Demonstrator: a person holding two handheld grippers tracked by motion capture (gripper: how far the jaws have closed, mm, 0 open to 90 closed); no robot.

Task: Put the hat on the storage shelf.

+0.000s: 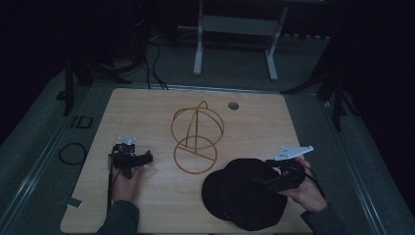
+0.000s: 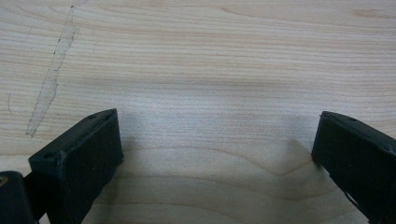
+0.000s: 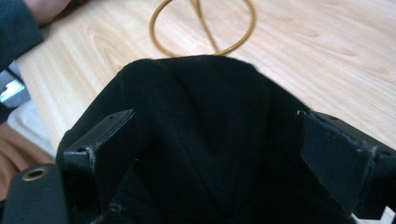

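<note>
Both pairs of jaws stand wide apart and neither pinches anything. Your left gripper (image 1: 131,157) sits at the lower left of the high view, low over the wooden table (image 1: 147,112), with your left hand (image 1: 125,183) behind it and a dark sleeve running off the bottom edge. In the left gripper view (image 2: 217,149) its two black jaws rise at the lower corners with bare pale wood between them, and a long pale scuff mark (image 2: 51,79) runs down the upper left of that frame.

Your right gripper (image 1: 281,177) is at the lower right of the high view, held in your right hand (image 1: 306,191), its grey three-cornered plate pointing toward the right edge. It reaches onto the black cap (image 1: 242,193), which lies on the table at the lower centre-right of that view. In the right gripper view (image 3: 217,140) the black cap (image 3: 196,140) lies between the spread jaws; whether the pads touch the fabric cannot be told.

A gold wire stand (image 1: 195,137), a dome of hoops above a round base ring, stands at the centre of the high view, just above and left of the cap. Its base ring (image 3: 203,28) shows at the top of the right gripper view, beyond the cap.
</note>
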